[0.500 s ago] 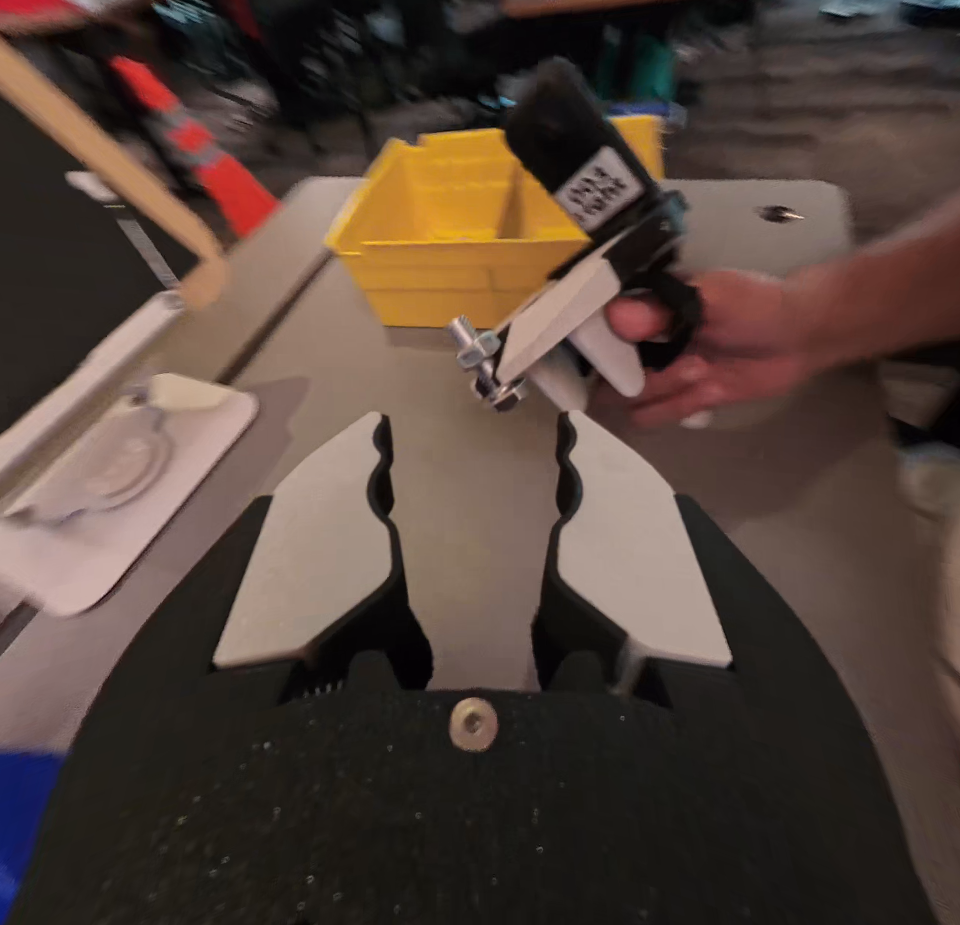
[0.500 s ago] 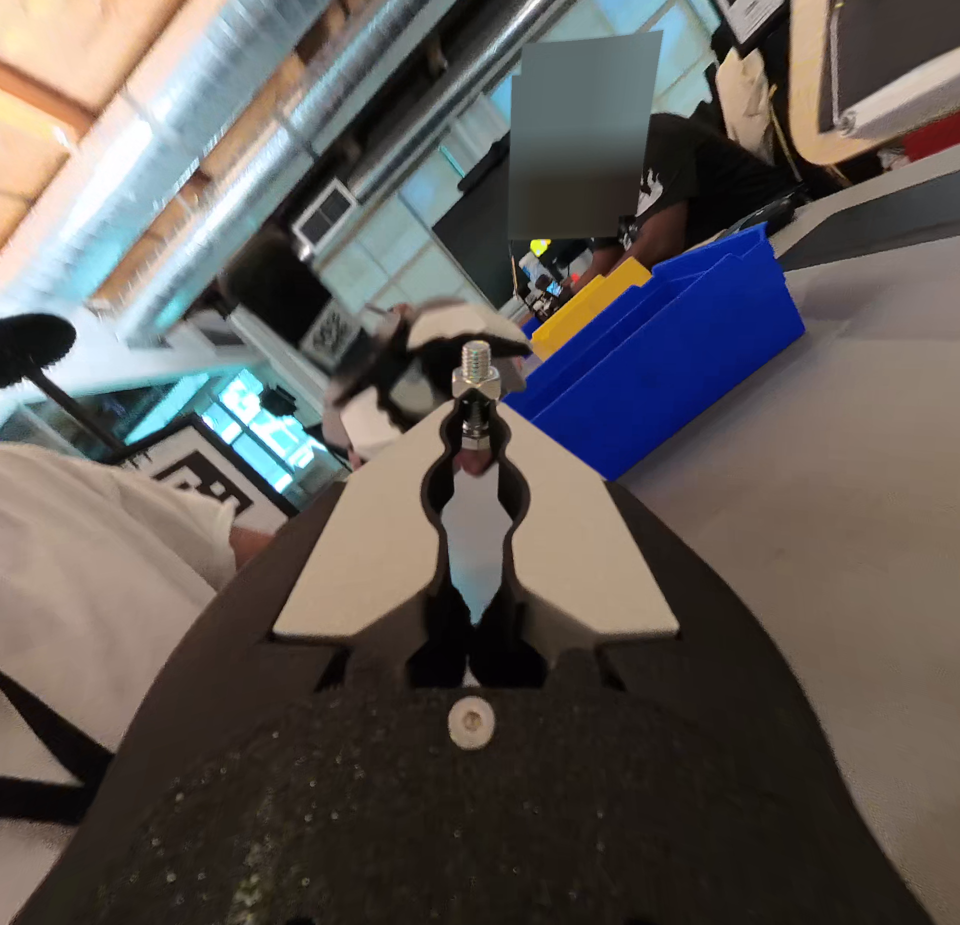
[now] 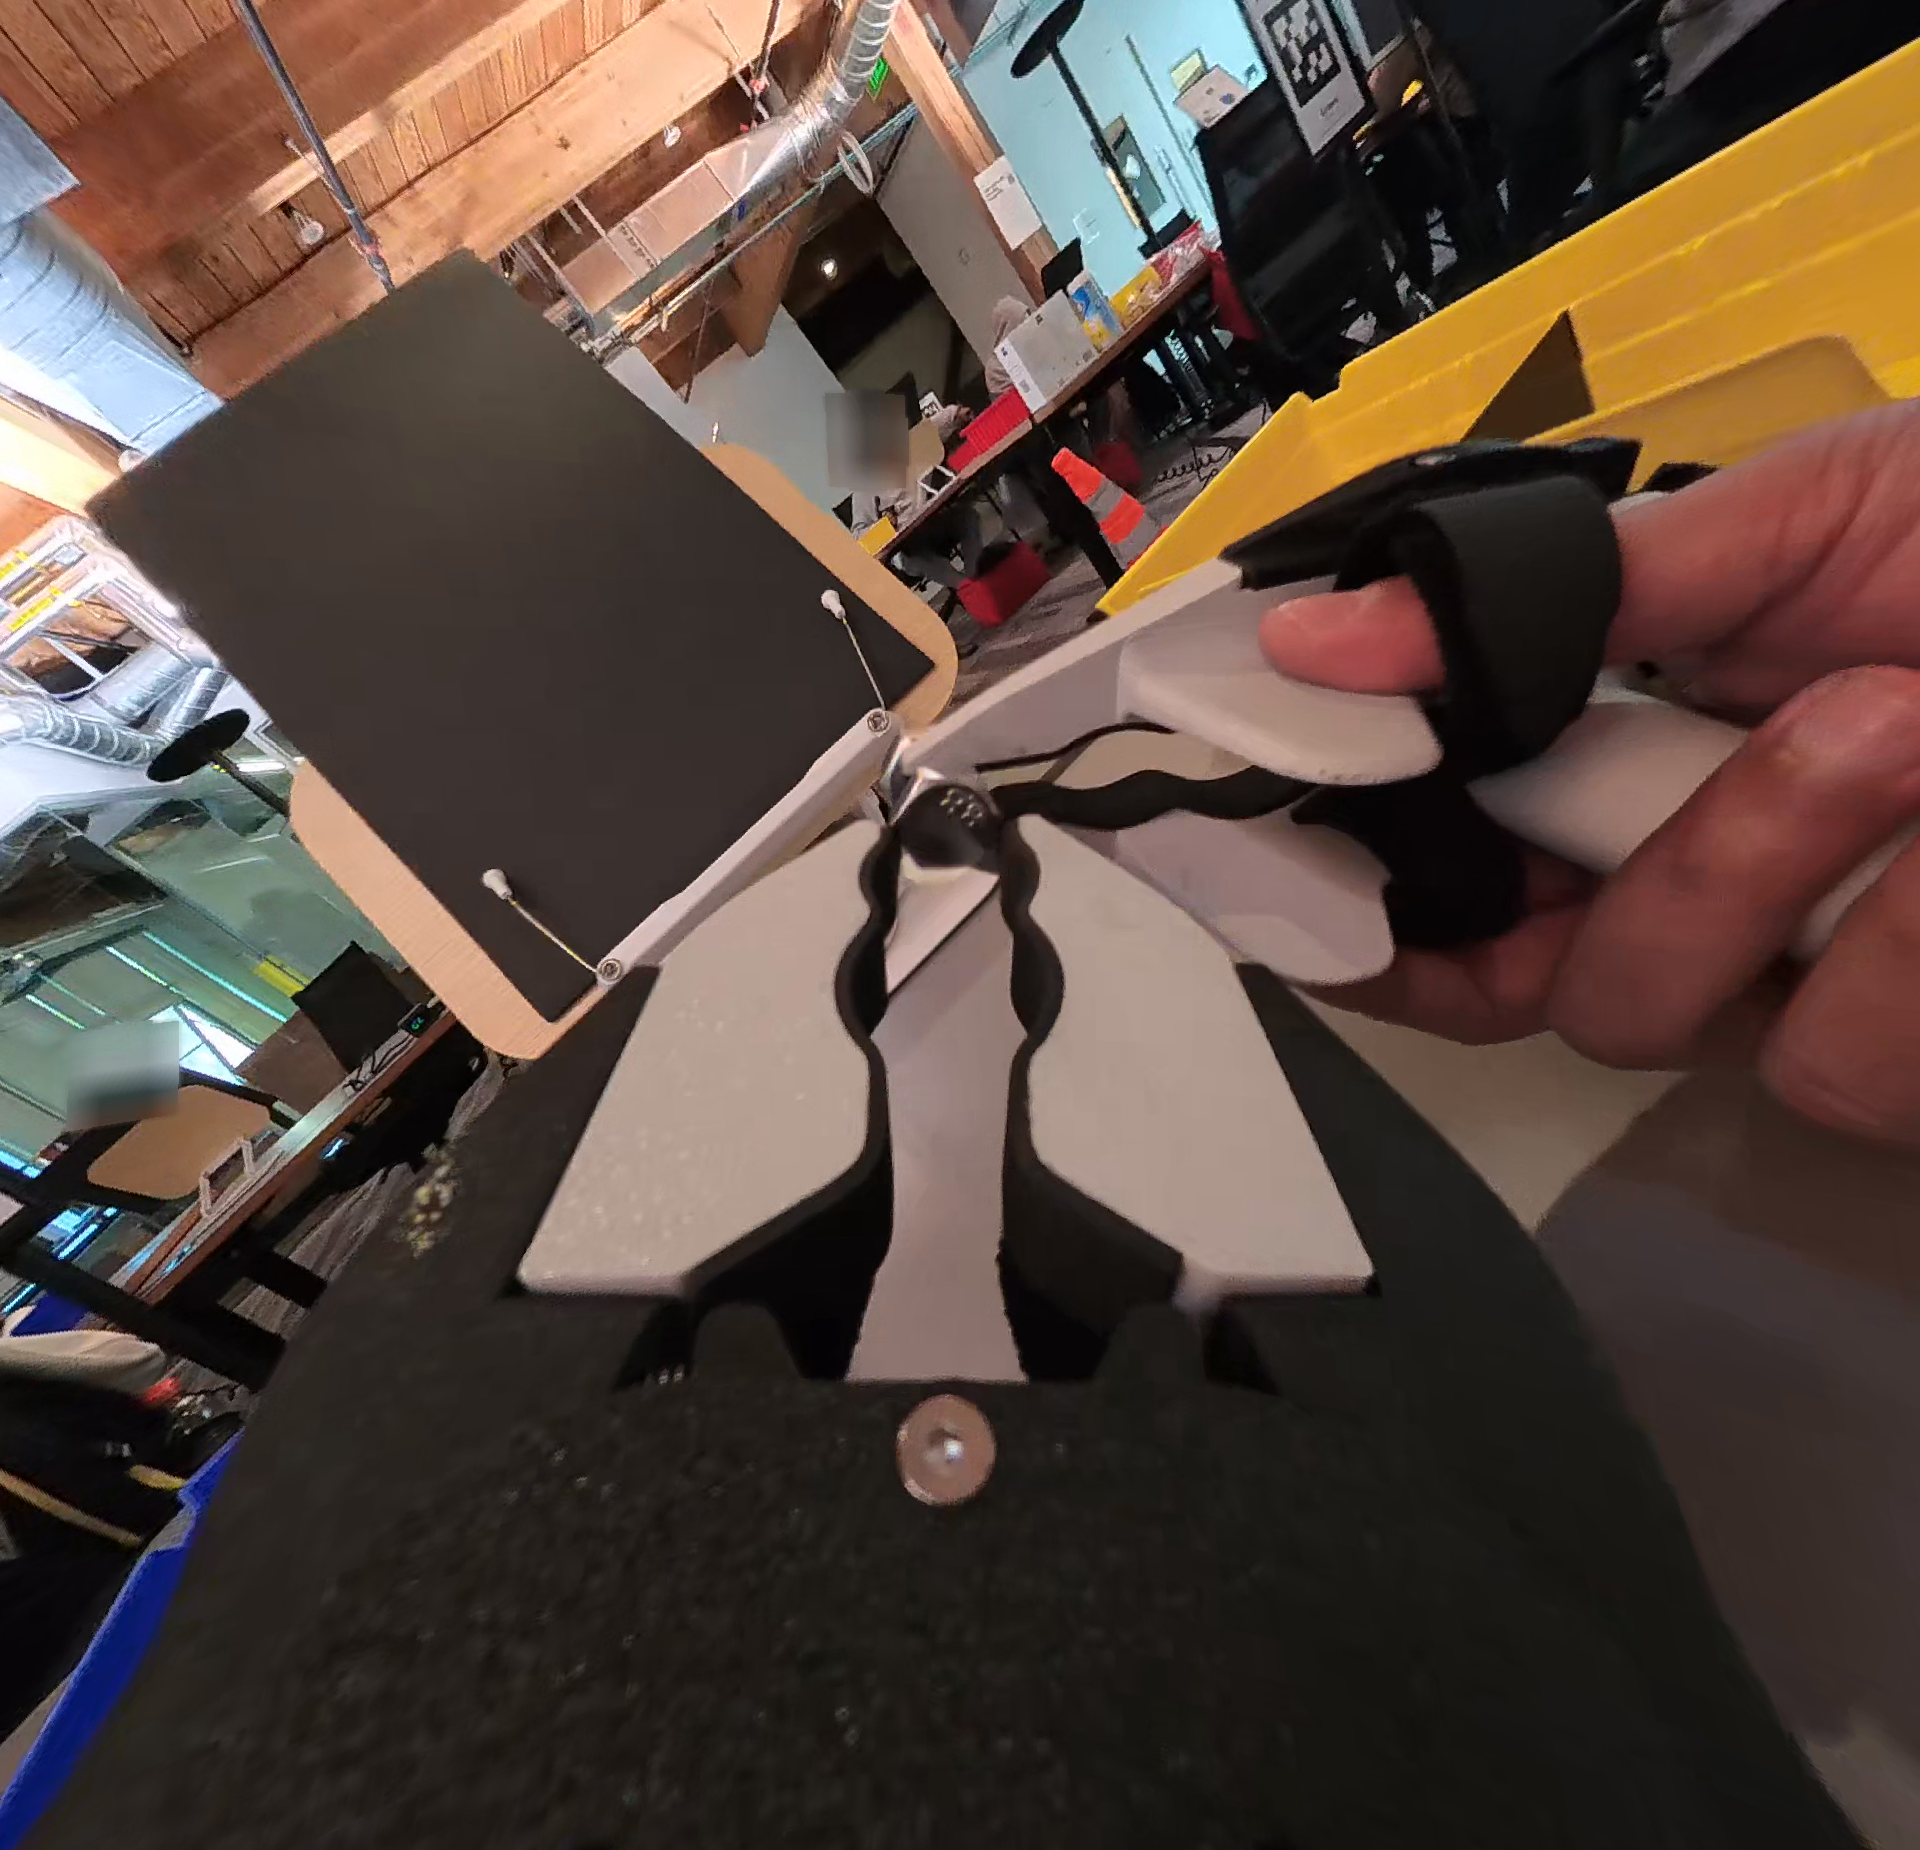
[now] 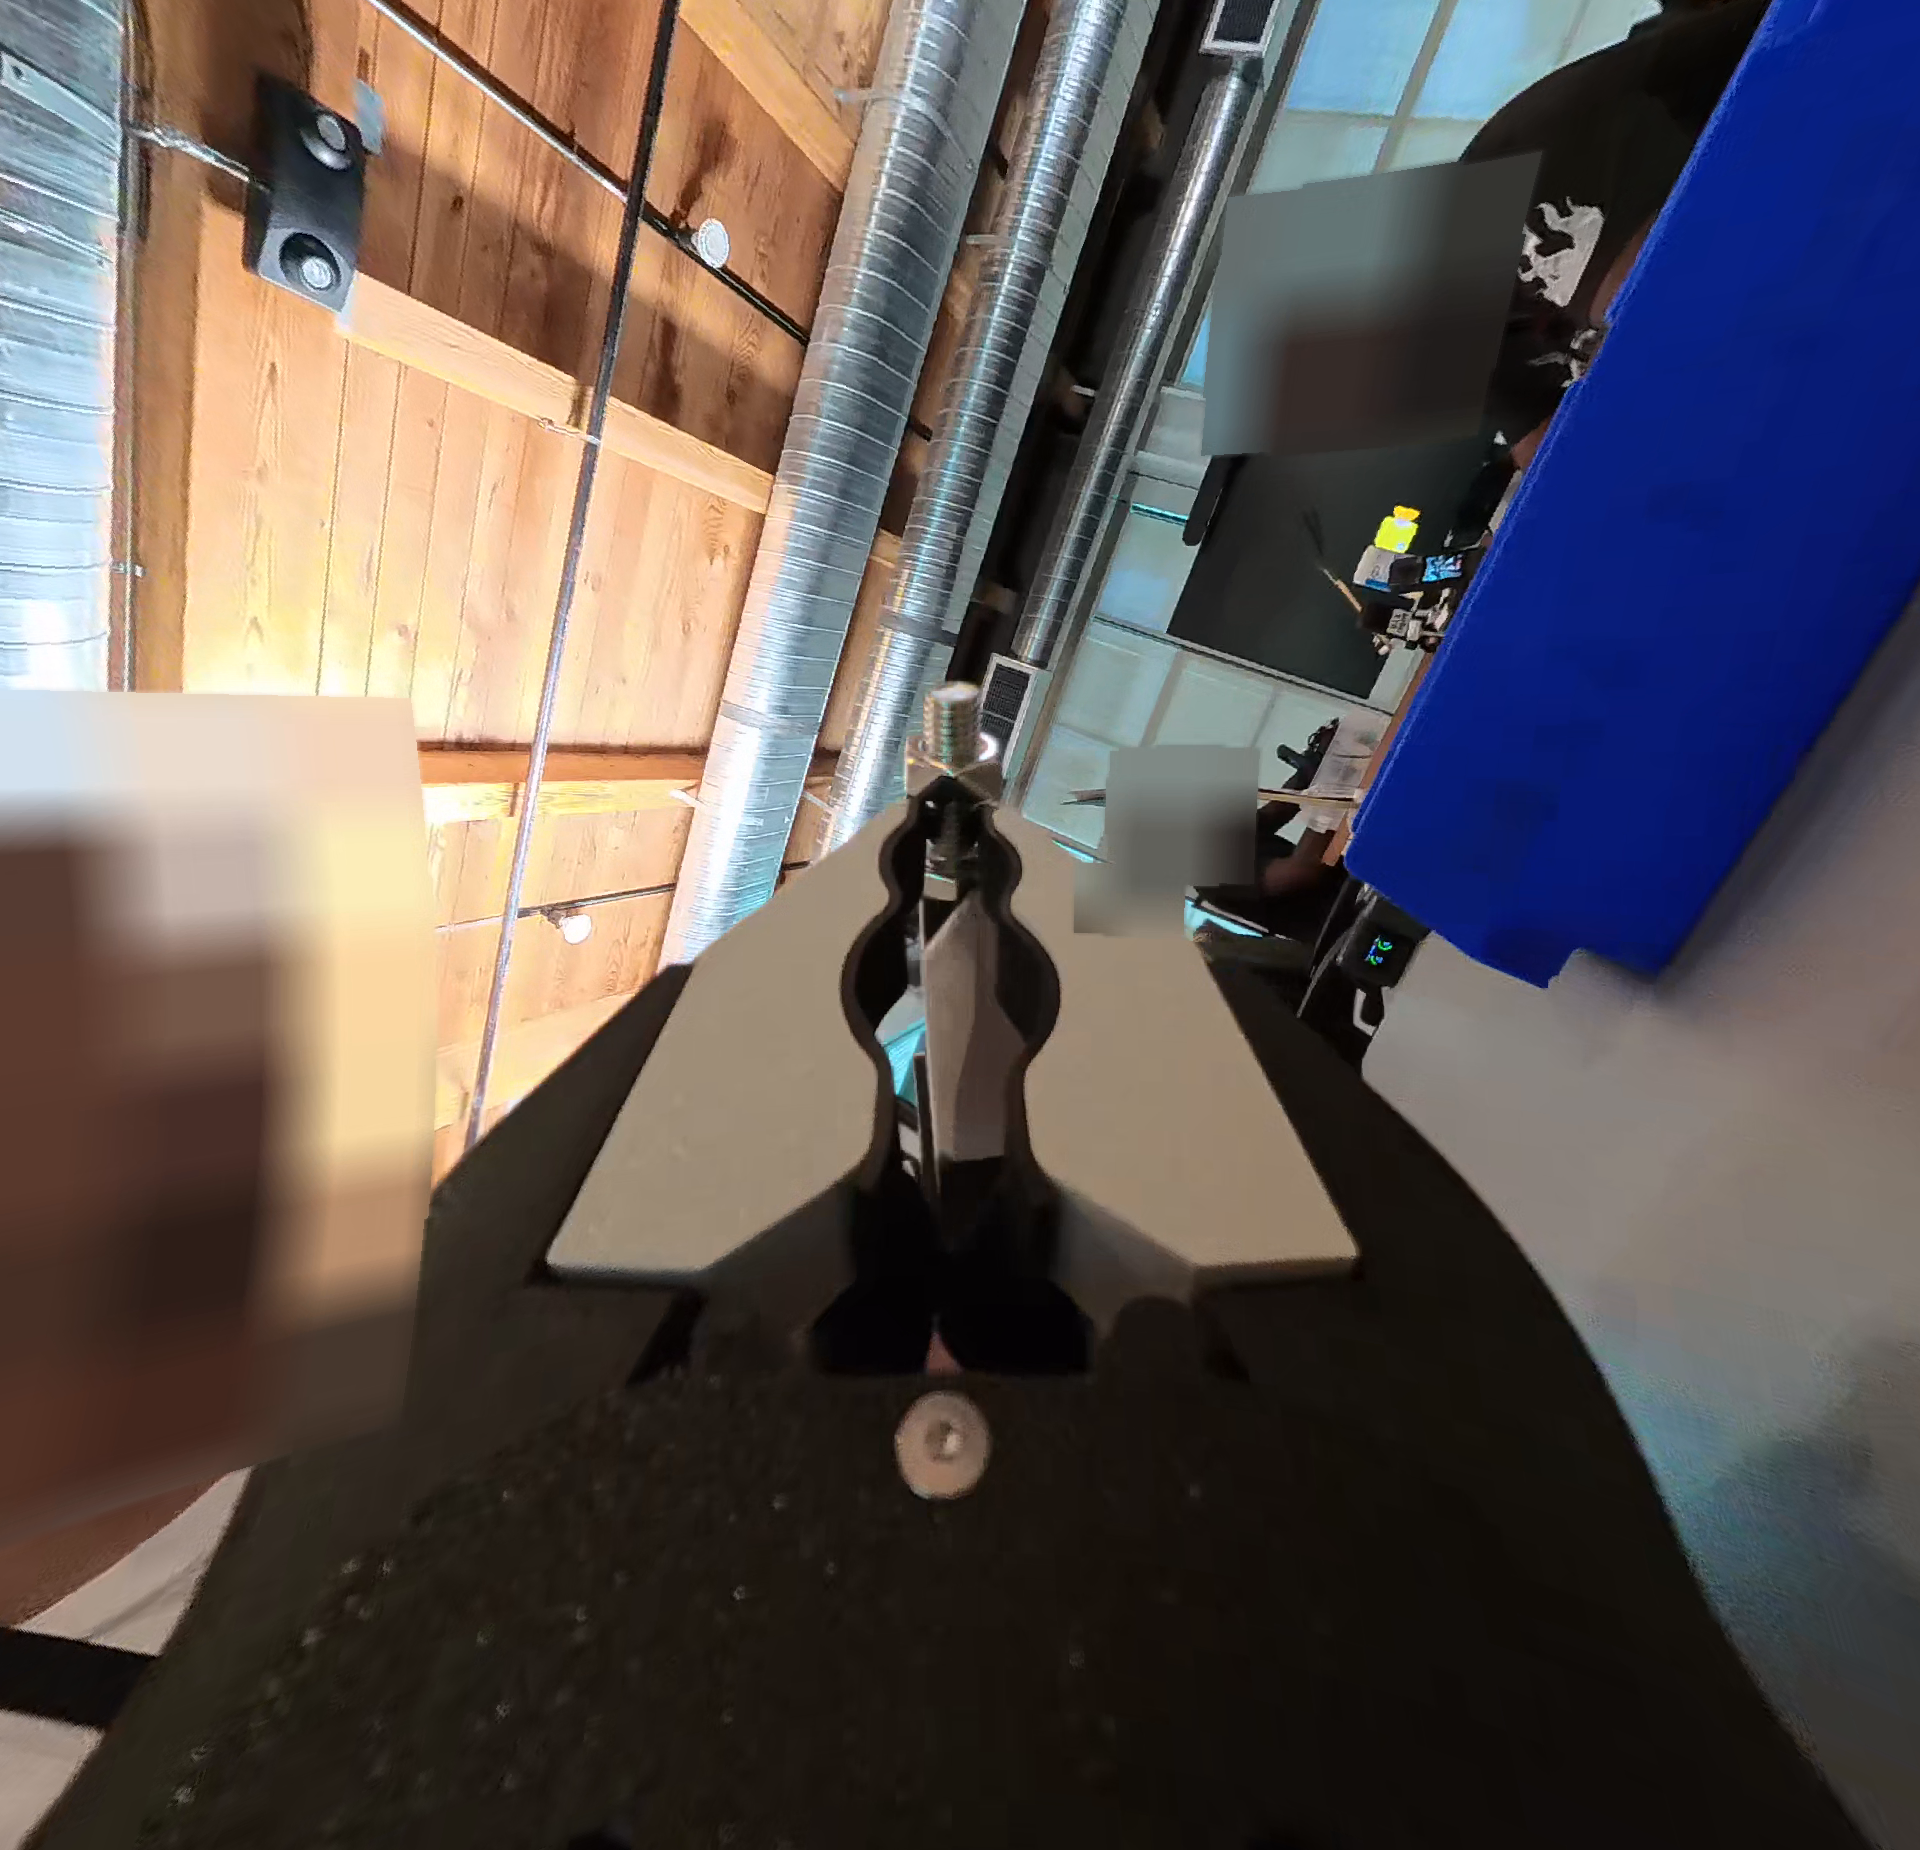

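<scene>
Half a second ago the left gripper [image 3: 943, 844] stood wide open, apart from the right gripper [image 4: 951, 803]; now its black pads have closed on the dark hexagonal head of the silver threaded steel bolt [image 3: 943, 826]. The right gripper still pinches the bolt's shank below the nut [image 4: 954, 761]. The yellow plastic bin [image 3: 1621, 346] now looms closer.

Bright indoor daylight, warm glow on wooden ceiling [image 4: 436, 512], wide-angle edge warping, slight blur.

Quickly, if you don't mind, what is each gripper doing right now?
Left gripper: fingers closed on the bolt's head.
Right gripper: fingers closed on the same bolt's threaded shank, nut above.
</scene>
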Demonstrator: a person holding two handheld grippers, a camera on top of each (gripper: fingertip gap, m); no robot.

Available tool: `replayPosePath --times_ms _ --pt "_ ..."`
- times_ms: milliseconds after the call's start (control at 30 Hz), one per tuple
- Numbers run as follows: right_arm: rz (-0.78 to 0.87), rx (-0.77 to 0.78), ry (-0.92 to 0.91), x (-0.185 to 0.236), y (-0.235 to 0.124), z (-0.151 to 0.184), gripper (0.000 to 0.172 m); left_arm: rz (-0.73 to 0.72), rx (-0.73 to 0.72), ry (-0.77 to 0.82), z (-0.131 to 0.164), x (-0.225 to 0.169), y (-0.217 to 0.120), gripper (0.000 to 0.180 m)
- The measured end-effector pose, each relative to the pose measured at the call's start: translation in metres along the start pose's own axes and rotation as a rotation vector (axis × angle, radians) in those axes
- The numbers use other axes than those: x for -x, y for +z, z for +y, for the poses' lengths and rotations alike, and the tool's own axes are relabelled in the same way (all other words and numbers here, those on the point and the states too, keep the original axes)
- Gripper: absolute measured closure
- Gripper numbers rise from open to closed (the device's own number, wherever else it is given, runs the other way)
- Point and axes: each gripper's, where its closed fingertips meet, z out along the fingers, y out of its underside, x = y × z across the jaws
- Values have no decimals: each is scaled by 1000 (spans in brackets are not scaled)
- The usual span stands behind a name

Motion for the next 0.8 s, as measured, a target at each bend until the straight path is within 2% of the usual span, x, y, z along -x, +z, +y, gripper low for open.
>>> replayPosePath --times_ms 200,500,633,700,800 --pt "-40 -16 63 -2 1 4 163 9 -12 -39 -5 0 -5 160" --pt "-122 -79 29 2 0 7 162 112 -30 -354 -6 -3 -7 163" --pt "-118 -99 30 -1 -2 5 163 159 -17 -389 -4 -4 -6 163" --pt "-99 -68 -19 1 -1 6 163 224 -31 -439 -4 -3 -6 163" --pt "-36 102 -163 2 4 13 162 355 -86 -571 -7 4 -11 163"
